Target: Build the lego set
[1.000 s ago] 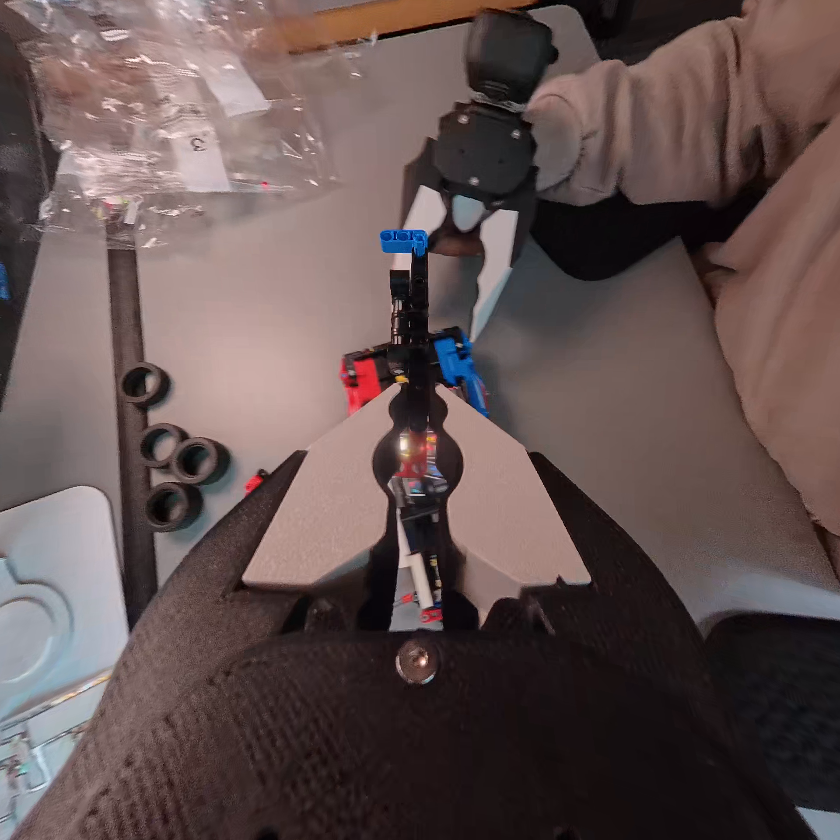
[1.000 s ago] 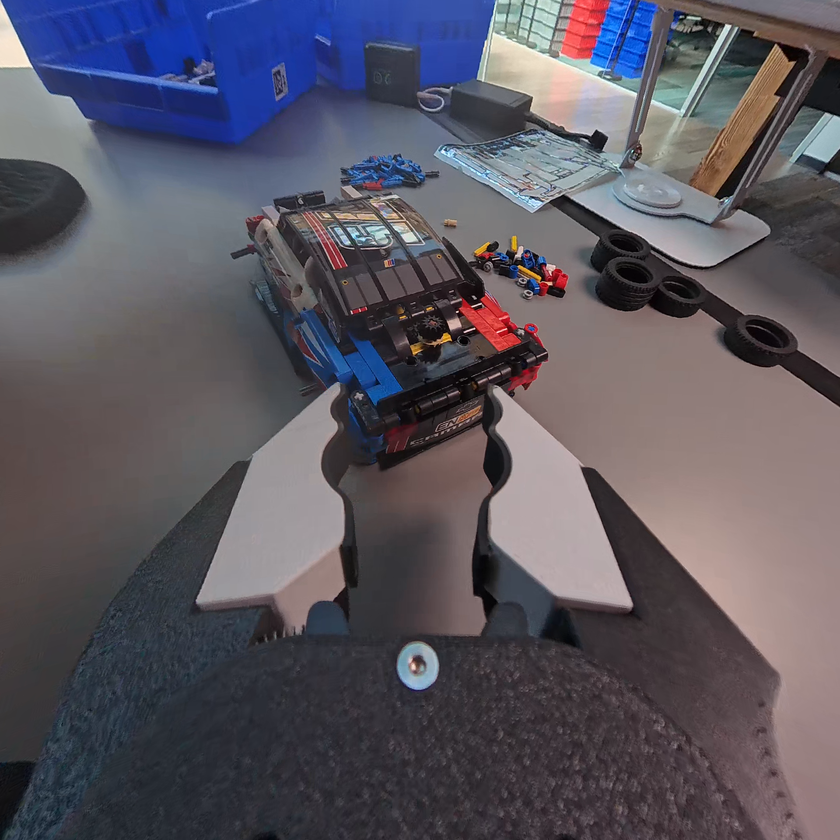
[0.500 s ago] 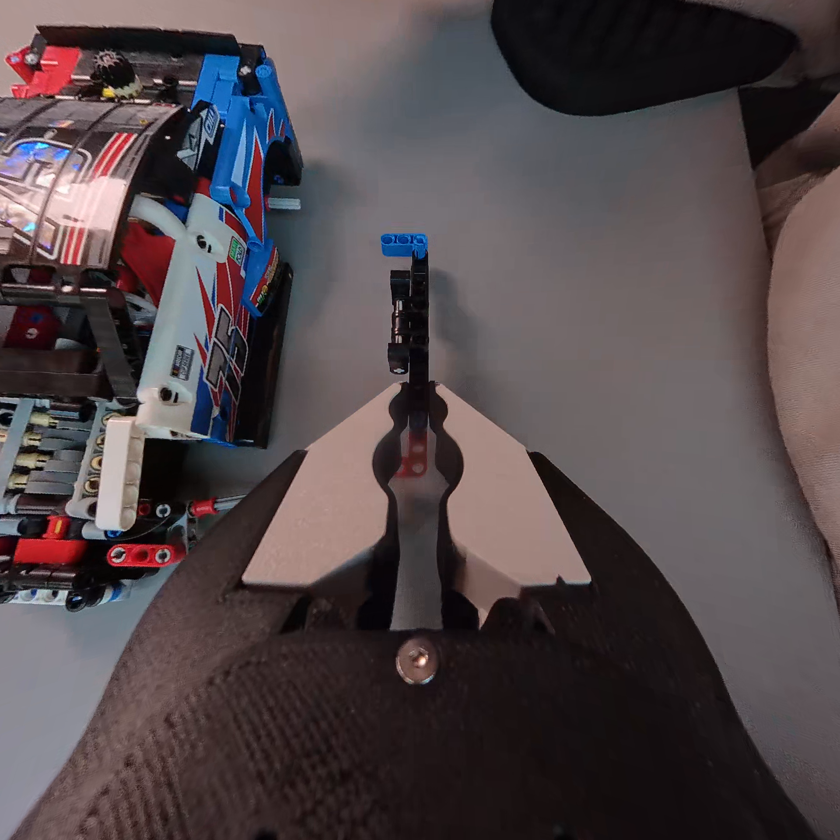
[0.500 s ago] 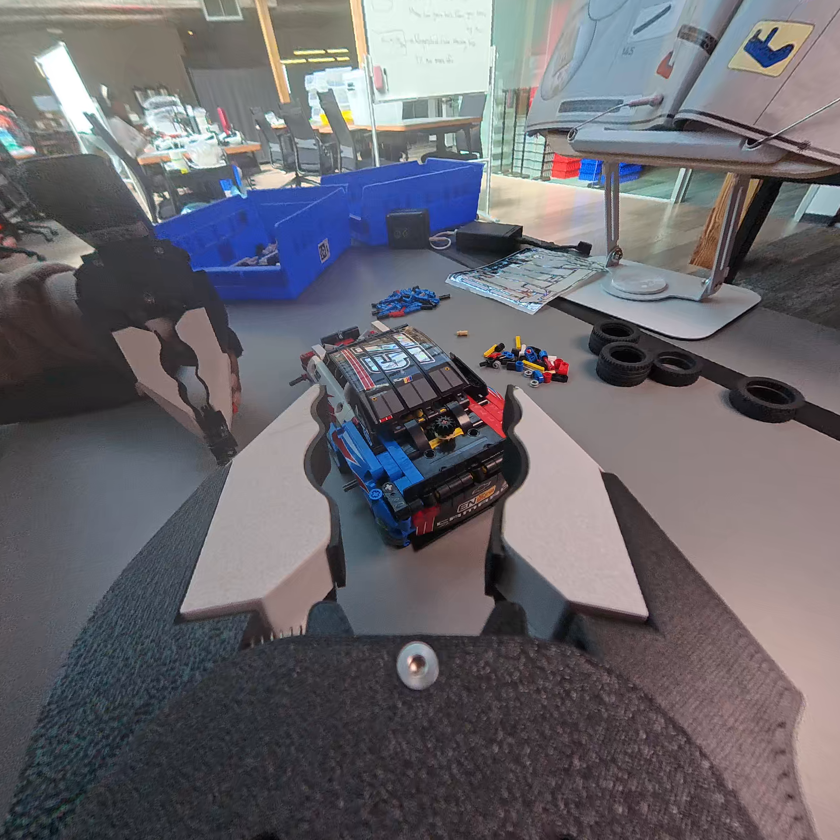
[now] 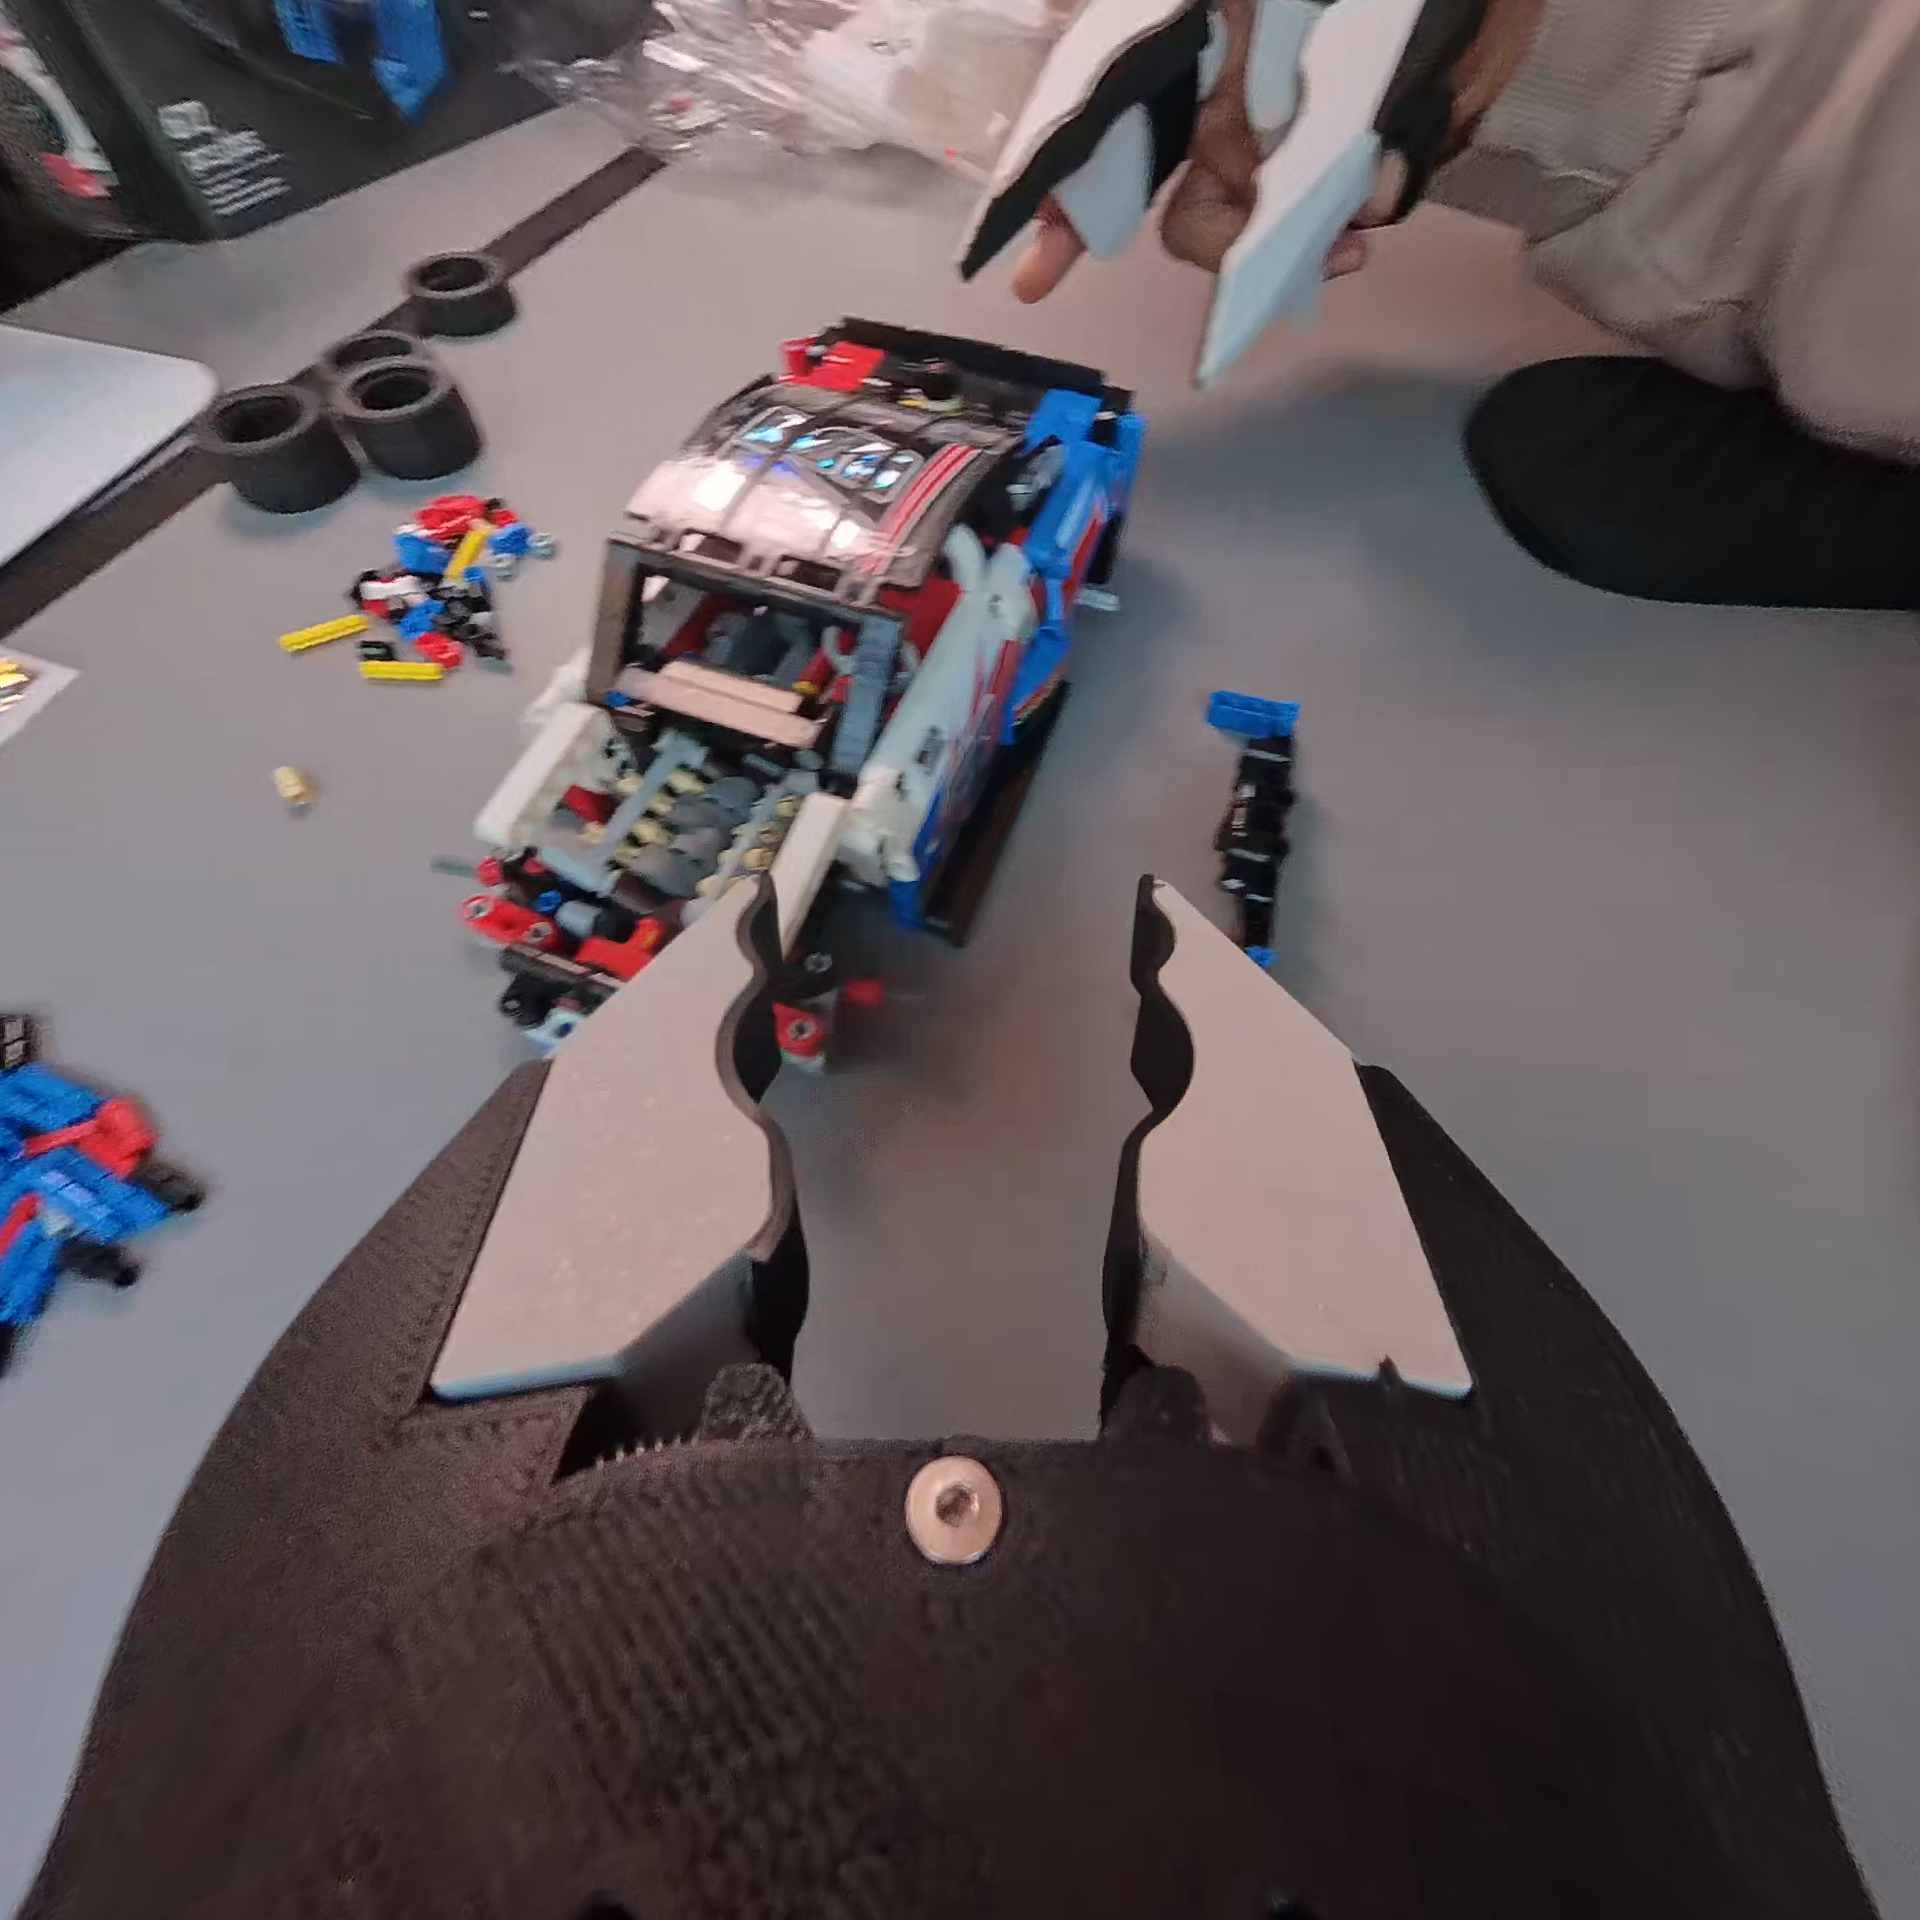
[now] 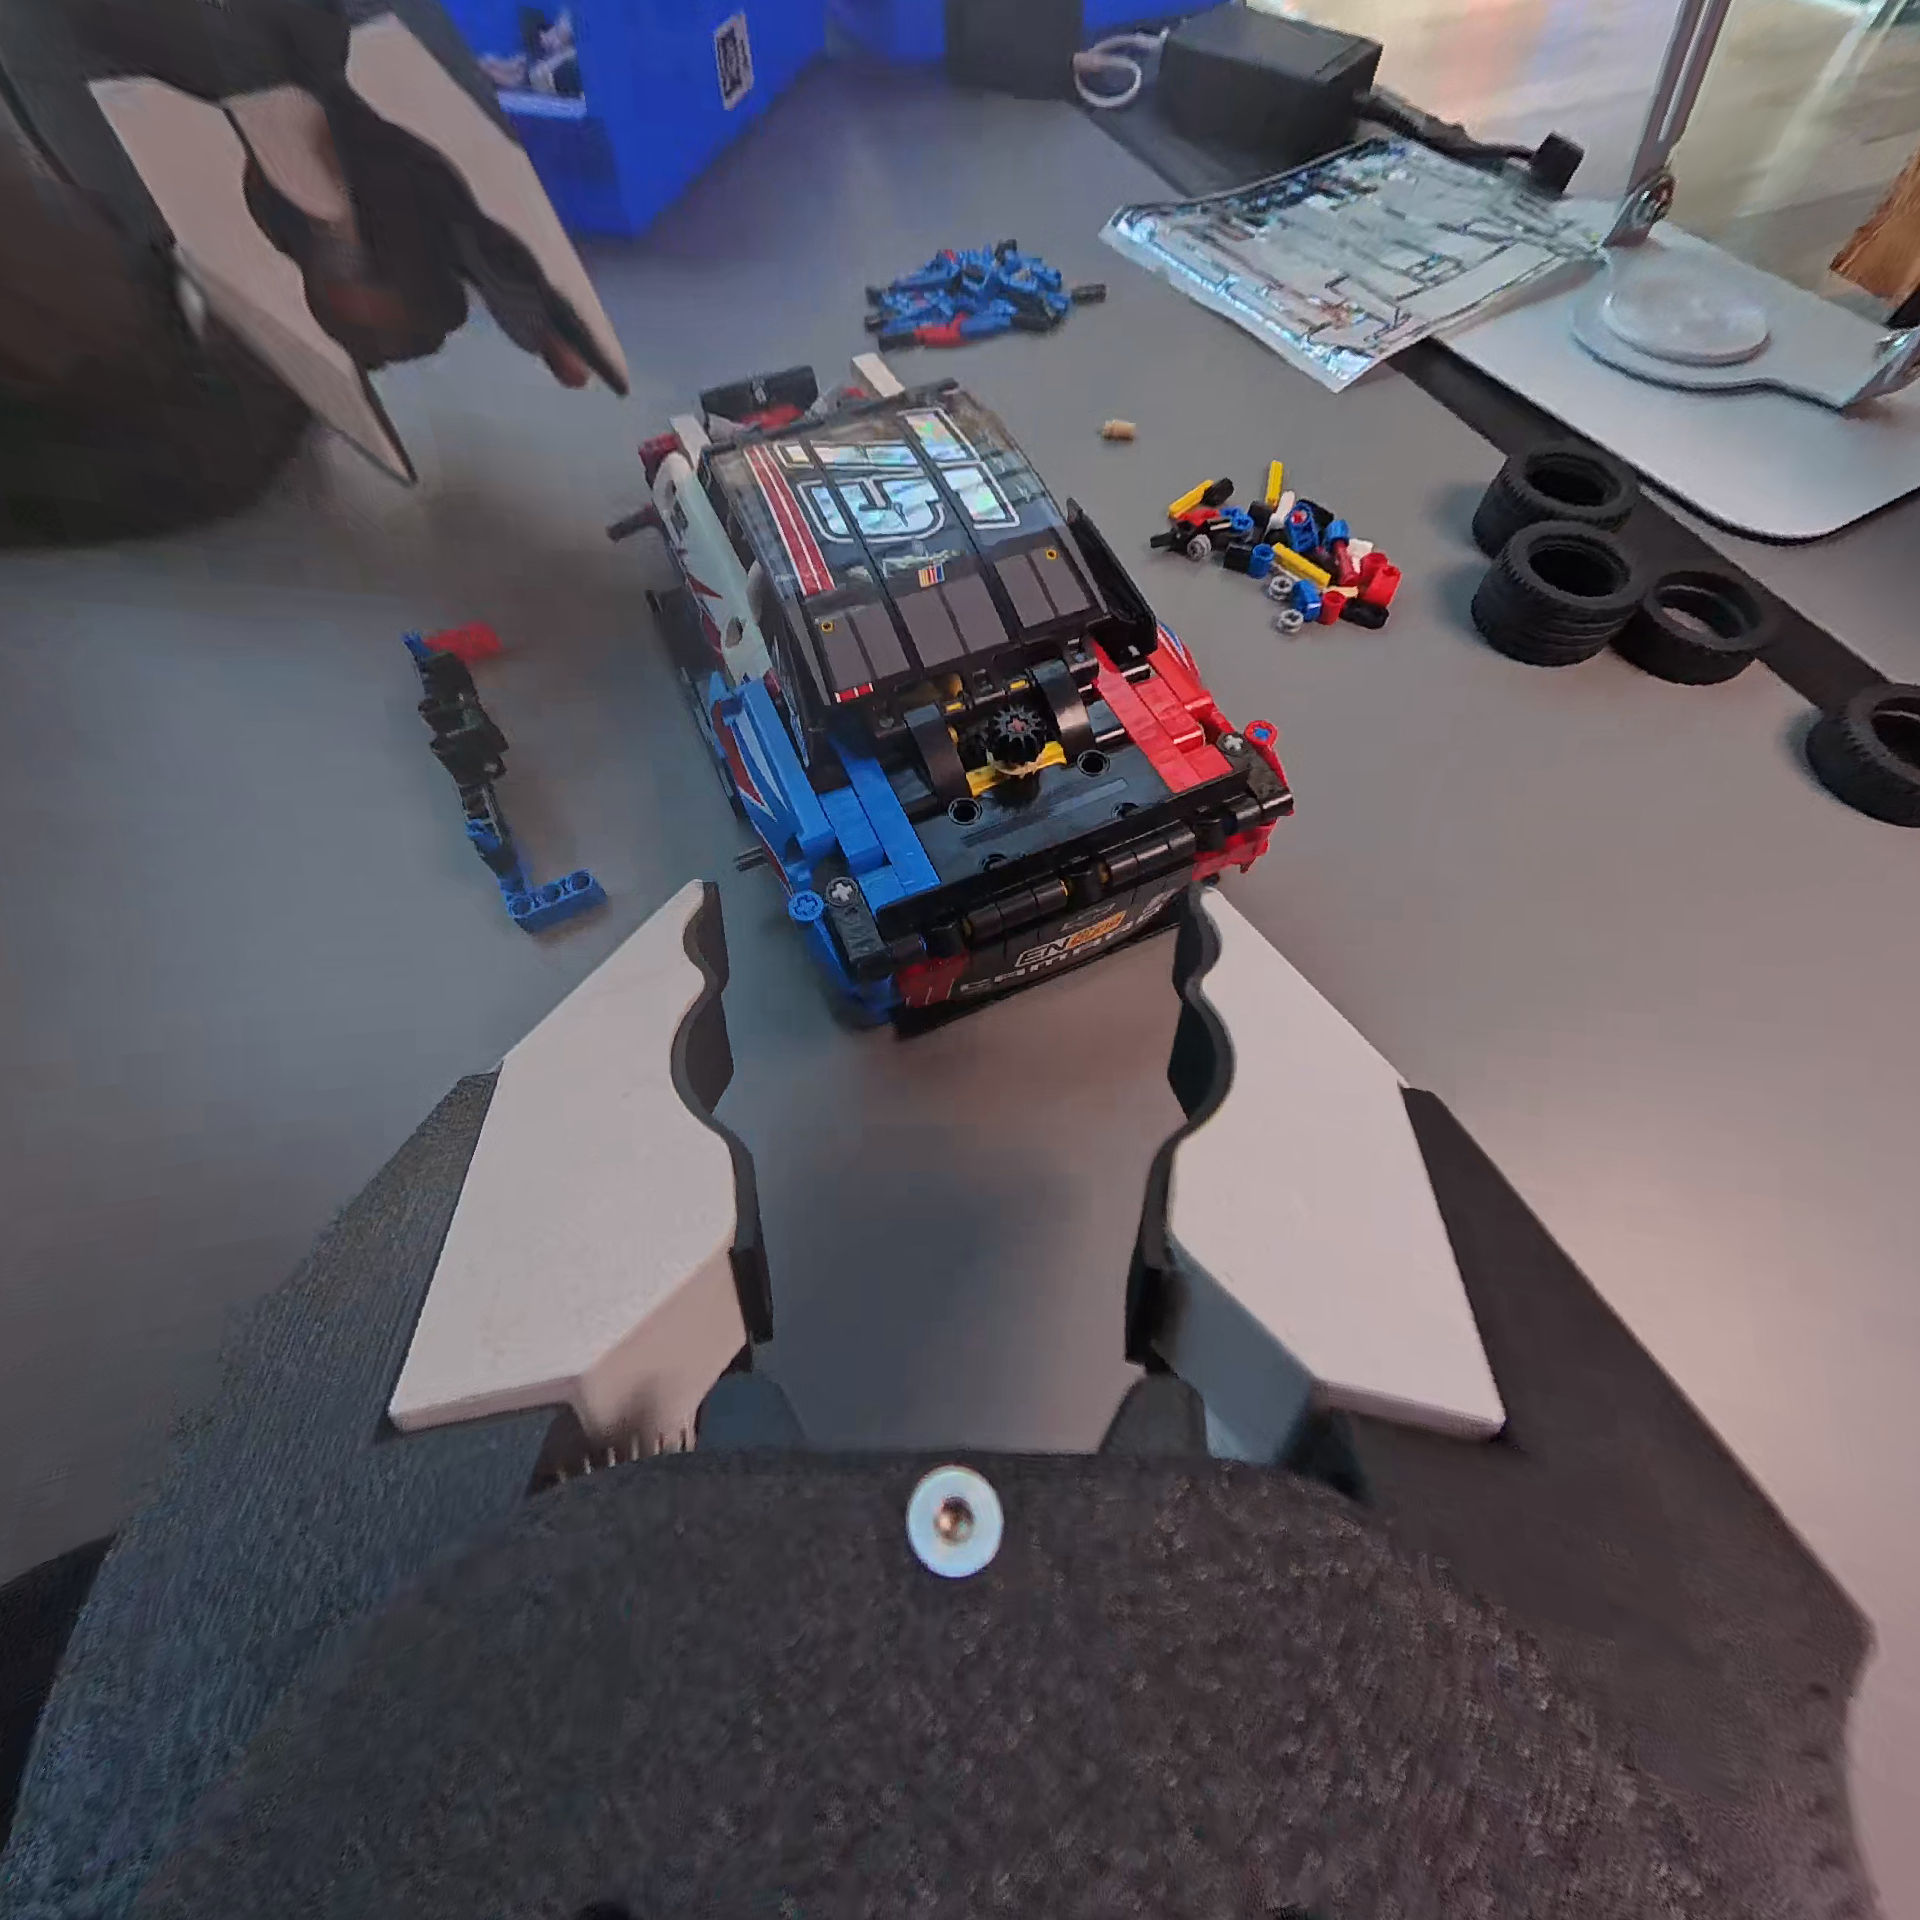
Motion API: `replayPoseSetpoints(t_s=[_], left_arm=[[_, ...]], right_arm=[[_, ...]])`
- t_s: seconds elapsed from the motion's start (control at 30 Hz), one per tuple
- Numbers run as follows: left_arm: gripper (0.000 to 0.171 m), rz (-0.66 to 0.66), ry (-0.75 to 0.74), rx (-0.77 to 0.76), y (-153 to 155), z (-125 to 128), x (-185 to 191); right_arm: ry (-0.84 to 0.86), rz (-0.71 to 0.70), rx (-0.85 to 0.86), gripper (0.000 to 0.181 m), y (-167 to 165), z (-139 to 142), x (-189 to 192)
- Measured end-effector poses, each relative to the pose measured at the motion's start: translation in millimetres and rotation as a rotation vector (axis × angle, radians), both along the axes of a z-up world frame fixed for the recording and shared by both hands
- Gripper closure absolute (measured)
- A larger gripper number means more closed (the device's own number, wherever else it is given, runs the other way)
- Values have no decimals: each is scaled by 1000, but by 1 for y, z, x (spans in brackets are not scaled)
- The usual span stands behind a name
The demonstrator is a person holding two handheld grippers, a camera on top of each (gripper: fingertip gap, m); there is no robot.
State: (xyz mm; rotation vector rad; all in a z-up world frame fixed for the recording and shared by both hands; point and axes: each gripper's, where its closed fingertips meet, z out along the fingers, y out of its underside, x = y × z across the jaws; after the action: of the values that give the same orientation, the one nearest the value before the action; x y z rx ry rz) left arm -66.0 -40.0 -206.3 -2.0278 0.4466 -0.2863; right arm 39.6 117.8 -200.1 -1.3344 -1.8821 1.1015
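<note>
Looking along the left gripper point(image 5: 951, 894), its jaws stand wide apart and hold nothing. The car point(image 5: 842, 644) sits on the grey table point(image 5: 1507, 935) just ahead, its unfinished end toward the camera and partly behind the left fingertip. A black strut point(image 5: 1257, 821) with a blue end piece lies flat on the table just right of the car, apart from it and beside the right fingertip. Left of the car are a small pile of loose pieces point(image 5: 431, 597), three stacked-together tyres point(image 5: 353, 421) and one more beyond them. Blue and red parts point(image 5: 62, 1184) lie at the left edge. The right gripper point(image 5: 1195, 177) hangs above the far end of the car, jaws parted and empty.

From the right gripper point(image 6: 951, 904), jaws released and empty, the car point(image 6: 956, 665) shows its rear end, close in front of the fingertips. The strut point(image 6: 473, 769) lies left of it. Loose pieces point(image 6: 1288, 556) and tyres point(image 6: 1558, 582) lie to the right, blue pins point(image 6: 971, 291) and a foil sheet point(image 6: 1351, 249) beyond. The left gripper point(image 6: 468, 343) hovers at upper left, open.
</note>
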Motion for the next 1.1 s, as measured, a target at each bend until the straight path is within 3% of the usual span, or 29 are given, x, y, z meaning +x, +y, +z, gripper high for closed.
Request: replayPoseSetpoints(t_s=[0.1, 0.2, 0.37, 0.53, 0.77, 0.87, 0.93, 1.0, 1.1], left_arm=[[77, 132, 129, -47, 13, -17, -34], [61, 118, 184, -111, 22, -31, -35], [79, 148, 218, -91, 31, -30, -43], [94, 159, 260, -37, 36, -30, -55], [95, 145, 204, -39, 34, -27, -61], [96, 101, 189, -53, 20, -29, -56], [95, 63, 166, -52, 9, -27, -50], [105, 27, 118, -29, -1, -21, -47], [110, 83, 28, 20, -6, -7, -59]], right_arm=[[-130, 70, 55, 76, 4, -13, -5], [-218, 135, 106, 58, 5, -22, -18], [-288, 196, 172, 46, 2, -43, -35], [-239, 163, 143, 46, 0, -42, -36], [-236, 34, 136, 46, -22, -41, -29], [-243, 49, 134, 47, -29, -41, -21], [-258, 106, 100, 54, -34, -37, -12], [-277, 168, 23, 65, -37, -30, -2], [-202, 171, -26, 82, -25, -9, -5]])
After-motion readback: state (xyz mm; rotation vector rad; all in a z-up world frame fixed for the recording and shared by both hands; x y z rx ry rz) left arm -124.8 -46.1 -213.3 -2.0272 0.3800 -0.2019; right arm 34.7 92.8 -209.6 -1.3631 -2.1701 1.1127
